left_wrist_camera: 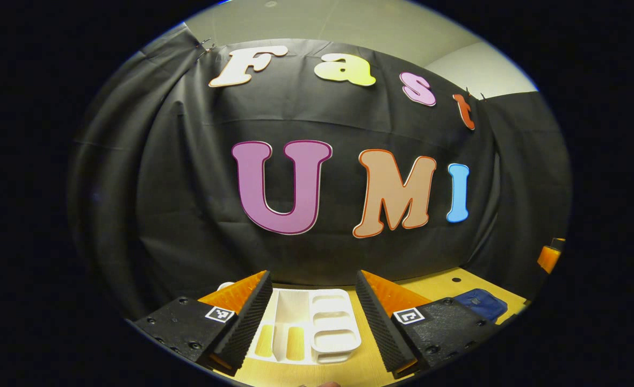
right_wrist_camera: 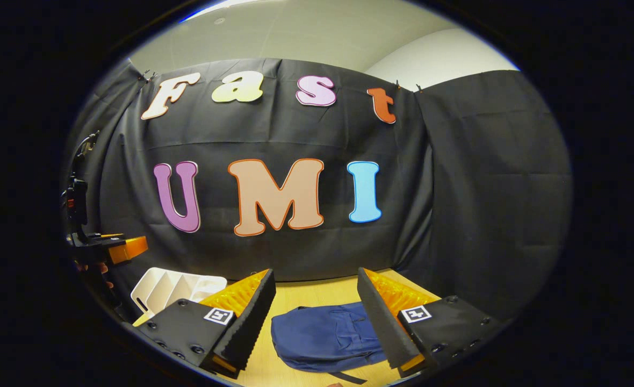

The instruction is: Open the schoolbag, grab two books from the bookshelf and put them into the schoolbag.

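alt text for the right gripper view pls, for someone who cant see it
A blue schoolbag lies flat on a wooden table, seen between the open fingers of the right gripper. To the left stands a white bookshelf, with the left gripper above it; black cloth hangs behind.

Left gripper (left_wrist_camera: 314, 317): black ribbed fingers, orange backs, square tags, screws; right gripper (right_wrist_camera: 315, 318) alike.

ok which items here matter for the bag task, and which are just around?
Job:
- dark blue fabric schoolbag, lying flat, apparently closed
- white plastic compartmented bookshelf with yellow books
- both grippers, jaws open

Just around:
- wooden table
- black cloth wall
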`<state>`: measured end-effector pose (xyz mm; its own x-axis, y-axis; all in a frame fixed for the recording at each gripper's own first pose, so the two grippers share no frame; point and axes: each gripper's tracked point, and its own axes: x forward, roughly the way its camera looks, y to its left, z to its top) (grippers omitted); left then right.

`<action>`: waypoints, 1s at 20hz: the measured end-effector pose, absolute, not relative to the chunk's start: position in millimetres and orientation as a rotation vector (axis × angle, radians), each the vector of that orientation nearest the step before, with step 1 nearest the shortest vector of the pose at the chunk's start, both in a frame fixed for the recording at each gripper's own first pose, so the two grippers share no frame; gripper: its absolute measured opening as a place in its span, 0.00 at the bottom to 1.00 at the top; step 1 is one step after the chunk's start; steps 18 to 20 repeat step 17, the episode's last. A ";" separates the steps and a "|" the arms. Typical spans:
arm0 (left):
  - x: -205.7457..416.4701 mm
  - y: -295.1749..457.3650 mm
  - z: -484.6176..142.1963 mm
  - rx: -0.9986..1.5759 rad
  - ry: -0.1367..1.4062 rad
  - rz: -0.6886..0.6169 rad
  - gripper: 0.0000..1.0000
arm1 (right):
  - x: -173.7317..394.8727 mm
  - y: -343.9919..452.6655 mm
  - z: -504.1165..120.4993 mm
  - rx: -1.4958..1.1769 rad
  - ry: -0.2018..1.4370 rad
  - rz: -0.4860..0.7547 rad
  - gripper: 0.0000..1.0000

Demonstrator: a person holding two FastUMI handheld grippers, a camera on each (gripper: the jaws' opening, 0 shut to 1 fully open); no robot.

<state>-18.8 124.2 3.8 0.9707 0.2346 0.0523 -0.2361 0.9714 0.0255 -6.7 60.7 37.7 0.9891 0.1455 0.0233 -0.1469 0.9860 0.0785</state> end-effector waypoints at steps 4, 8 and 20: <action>-13.6 111.4 3.7 0.053 -0.038 0.209 0.91 | -7.8 47.2 33.3 0.100 -0.015 0.123 0.96; -2.6 73.4 13.5 0.078 -0.036 0.172 0.91 | -3.7 16.2 24.5 0.118 -0.012 0.093 0.96; 18.2 -48.2 25.7 0.031 -0.068 0.159 0.87 | 23.0 -116.3 23.6 0.130 -0.028 0.067 0.98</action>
